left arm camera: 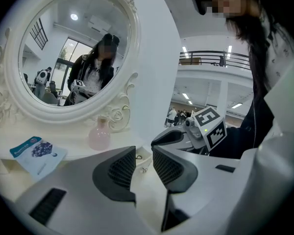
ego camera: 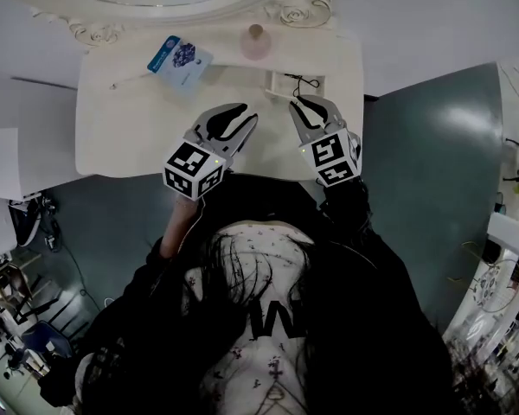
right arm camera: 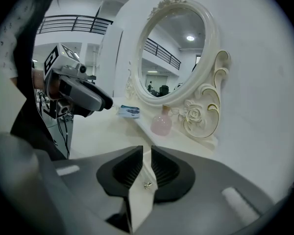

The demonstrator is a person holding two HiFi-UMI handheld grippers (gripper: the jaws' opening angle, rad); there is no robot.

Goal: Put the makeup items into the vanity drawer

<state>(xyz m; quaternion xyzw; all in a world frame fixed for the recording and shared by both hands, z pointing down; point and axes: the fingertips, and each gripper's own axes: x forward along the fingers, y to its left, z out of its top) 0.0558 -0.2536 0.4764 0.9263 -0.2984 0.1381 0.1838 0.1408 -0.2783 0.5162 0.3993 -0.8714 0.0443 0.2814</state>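
A small open drawer (ego camera: 281,85) is set in the white vanity top (ego camera: 130,128) and holds a black loop (ego camera: 308,83). My right gripper (ego camera: 300,102) hovers at the drawer's near edge, its jaws a narrow gap apart. In the right gripper view (right arm camera: 147,153) a tiny silver piece (right arm camera: 147,185) lies on the white surface between the pads, apparently untouched. My left gripper (ego camera: 240,116) hangs just left of the drawer, slightly open with nothing held (left arm camera: 143,155). A pink bottle (ego camera: 256,41) and a blue packet (ego camera: 179,60) sit further back.
An ornate oval mirror (left arm camera: 68,58) stands at the back of the vanity, against the wall. A thin stick (ego camera: 131,80) lies left of the packet. The vanity's right edge drops to grey floor (ego camera: 432,162). A white unit (ego camera: 17,158) stands to the left.
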